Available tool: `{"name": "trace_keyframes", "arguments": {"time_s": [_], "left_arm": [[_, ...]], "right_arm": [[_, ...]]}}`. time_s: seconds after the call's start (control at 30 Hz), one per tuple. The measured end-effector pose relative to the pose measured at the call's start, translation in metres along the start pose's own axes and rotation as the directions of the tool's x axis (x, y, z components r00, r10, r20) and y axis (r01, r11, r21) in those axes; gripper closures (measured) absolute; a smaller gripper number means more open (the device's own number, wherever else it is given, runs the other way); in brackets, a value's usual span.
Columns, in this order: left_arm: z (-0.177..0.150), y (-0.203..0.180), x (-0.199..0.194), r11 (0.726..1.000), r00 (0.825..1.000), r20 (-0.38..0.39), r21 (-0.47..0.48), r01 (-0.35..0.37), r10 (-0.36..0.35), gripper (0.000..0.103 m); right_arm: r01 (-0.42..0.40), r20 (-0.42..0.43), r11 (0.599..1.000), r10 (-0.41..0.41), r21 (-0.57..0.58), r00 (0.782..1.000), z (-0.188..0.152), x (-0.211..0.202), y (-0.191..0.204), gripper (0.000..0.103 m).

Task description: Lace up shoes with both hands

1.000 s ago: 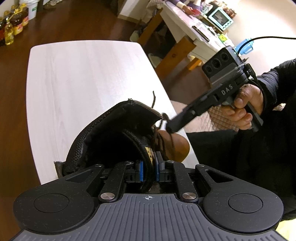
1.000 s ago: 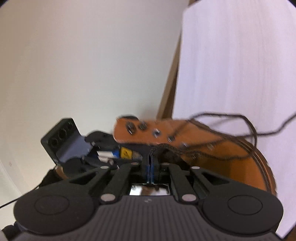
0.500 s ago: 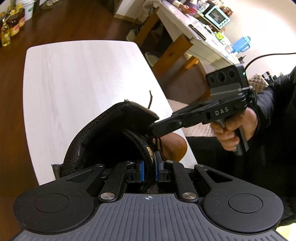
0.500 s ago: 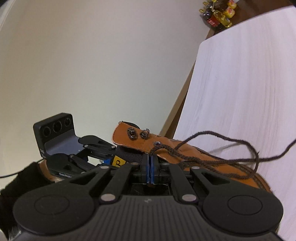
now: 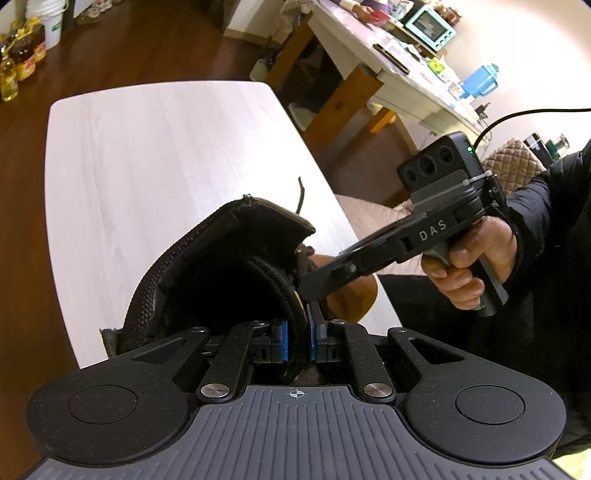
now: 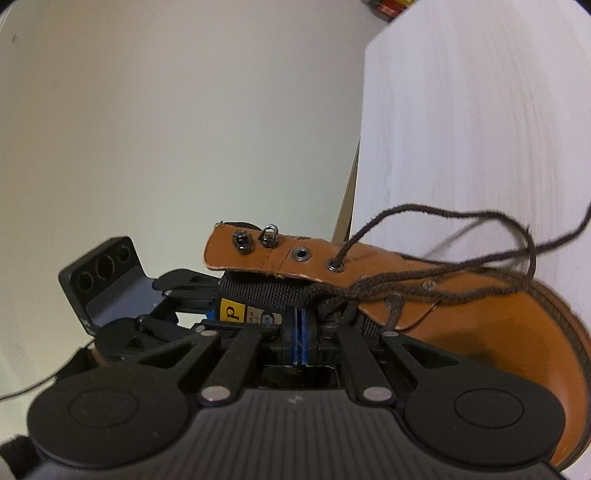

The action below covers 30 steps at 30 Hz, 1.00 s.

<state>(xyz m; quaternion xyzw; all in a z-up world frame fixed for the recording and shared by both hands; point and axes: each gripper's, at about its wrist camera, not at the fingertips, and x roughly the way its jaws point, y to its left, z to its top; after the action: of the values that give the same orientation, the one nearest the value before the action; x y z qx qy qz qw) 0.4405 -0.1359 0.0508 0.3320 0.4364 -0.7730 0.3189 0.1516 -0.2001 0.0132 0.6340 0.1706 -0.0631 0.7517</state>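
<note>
A tan leather boot lies at the near edge of the white table. Its dark brown lace runs out of one eyelet and loops loosely over the toe. My left gripper is shut on the boot's black padded tongue, holding it up; it also shows beside the yellow label as the left gripper. My right gripper points at the tongue just under the eyelet flap. Its jaws are opening by a sliver, with nothing seen between the pads. From the left wrist, the right gripper touches the boot's throat.
A person's hand in a dark sleeve holds the right gripper off the table's right edge. Beyond lie a wooden floor with oil bottles and a cluttered side table with a small teal oven. A pale wall fills the right wrist view's left.
The right gripper has come down and in toward the boot's throat, and its pads have parted slightly. The left gripper has kept its hold on the tongue without moving.
</note>
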Motion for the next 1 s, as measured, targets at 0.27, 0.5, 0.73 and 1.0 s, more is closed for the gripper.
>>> {"name": "trace_keyframes", "arguments": {"time_s": [0.27, 0.5, 0.73, 1.0], "left_arm": [[0.002, 0.002, -0.001, 1.0, 1.0, 0.009, -0.007, 0.006, -0.006, 0.092], [-0.001, 0.005, 0.0, 1.0, 1.0, -0.005, -0.01, 0.001, -0.001, 0.092], [-0.002, 0.006, -0.001, 1.0, 1.0, 0.0, -0.019, -0.001, 0.001, 0.092], [-0.003, 0.006, -0.002, 1.0, 1.0, 0.012, -0.009, 0.013, -0.013, 0.092]], "right_arm": [[0.028, 0.032, 1.0, -0.028, 0.006, 0.999, 0.008, -0.005, 0.003, 0.099], [0.025, -0.049, 1.0, -0.026, -0.016, 0.998, 0.007, 0.007, 0.005, 0.1], [0.04, -0.029, 0.999, -0.04, 0.01, 0.999, 0.011, -0.005, 0.001, 0.093], [0.08, -0.035, 0.995, -0.082, -0.051, 0.996, 0.008, 0.004, 0.006, 0.099]]}}
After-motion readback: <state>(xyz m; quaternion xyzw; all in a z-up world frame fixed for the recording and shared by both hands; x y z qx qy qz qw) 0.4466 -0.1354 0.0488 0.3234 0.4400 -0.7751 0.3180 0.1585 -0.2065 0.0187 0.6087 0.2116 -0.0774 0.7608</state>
